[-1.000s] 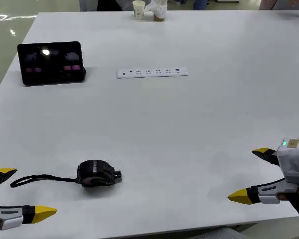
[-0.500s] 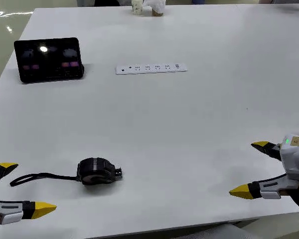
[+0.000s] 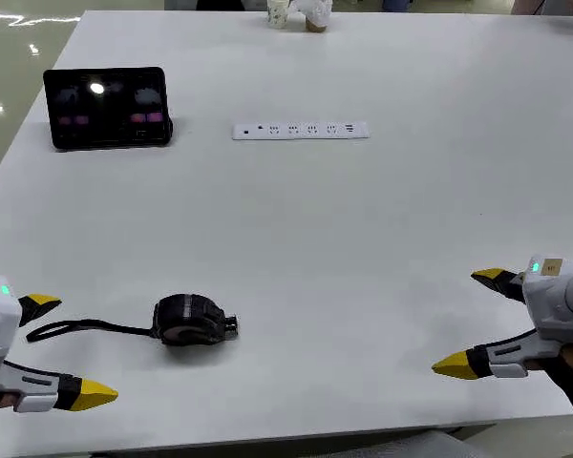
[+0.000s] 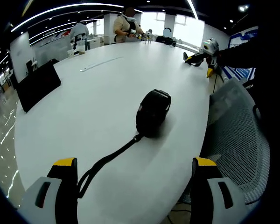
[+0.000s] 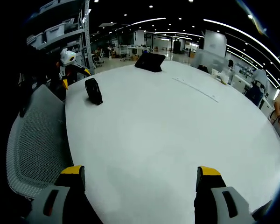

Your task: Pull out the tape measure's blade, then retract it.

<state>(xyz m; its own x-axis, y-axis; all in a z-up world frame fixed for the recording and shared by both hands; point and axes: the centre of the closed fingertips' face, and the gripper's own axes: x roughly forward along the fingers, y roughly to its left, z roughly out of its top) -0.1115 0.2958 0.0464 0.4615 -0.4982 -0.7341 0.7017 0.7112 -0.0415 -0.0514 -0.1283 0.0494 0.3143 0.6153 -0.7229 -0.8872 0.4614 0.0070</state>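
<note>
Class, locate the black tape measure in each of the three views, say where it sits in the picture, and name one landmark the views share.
Head view: tape measure lower left, strap trailing left.
Left gripper view: centre, strap running toward the bottom.
Right gripper view: upper left, near the table edge.
Shared landmark: the black tablet, propped on the table.

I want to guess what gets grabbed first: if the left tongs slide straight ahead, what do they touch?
Probably the thin black cord strap, then the round black tape measure it's tied to.
</note>
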